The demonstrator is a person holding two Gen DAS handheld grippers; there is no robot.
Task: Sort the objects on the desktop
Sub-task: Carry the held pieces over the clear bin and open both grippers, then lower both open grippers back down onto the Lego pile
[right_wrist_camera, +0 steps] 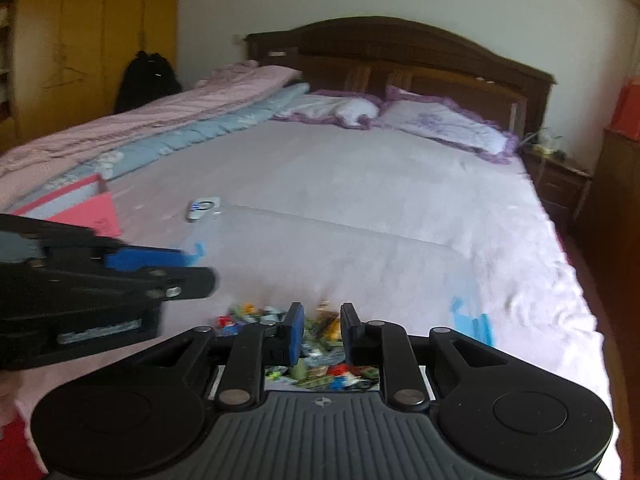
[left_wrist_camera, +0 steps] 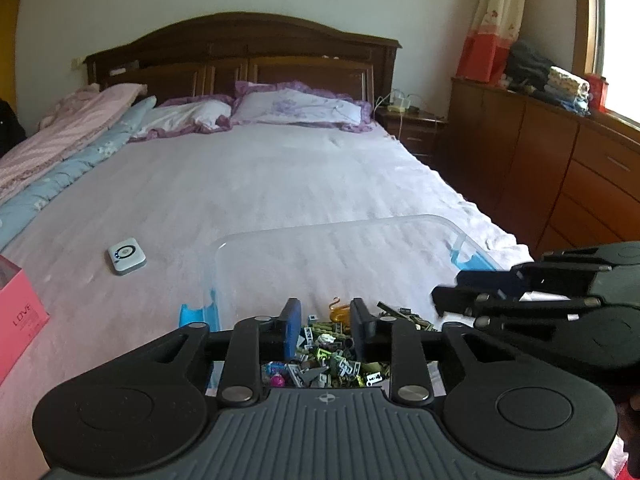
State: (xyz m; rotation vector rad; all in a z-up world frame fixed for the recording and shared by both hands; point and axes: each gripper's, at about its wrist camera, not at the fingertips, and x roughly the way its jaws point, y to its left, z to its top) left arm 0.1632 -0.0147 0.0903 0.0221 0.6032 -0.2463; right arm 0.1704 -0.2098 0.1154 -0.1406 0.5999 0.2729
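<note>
A clear plastic bin (left_wrist_camera: 340, 228) with blue latches (left_wrist_camera: 194, 316) sits on the bed's near end and holds a pile of small toy bricks (left_wrist_camera: 332, 356). My left gripper (left_wrist_camera: 325, 312) is open and empty, its fingers just above the pile. My right gripper (right_wrist_camera: 321, 316) is open and empty over the same pile (right_wrist_camera: 320, 372); it shows from the side in the left wrist view (left_wrist_camera: 472, 292). The left gripper shows at the left of the right wrist view (right_wrist_camera: 188, 268). A small white device (left_wrist_camera: 126, 256) lies on the sheet left of the bin.
A pink box (left_wrist_camera: 18, 312) marked LOVE stands at the left near the bed's edge. Folded pink and blue quilts (left_wrist_camera: 60, 152) run along the bed's left side. Pillows (left_wrist_camera: 300, 106) lie at the headboard. A wooden dresser (left_wrist_camera: 560, 160) stands to the right.
</note>
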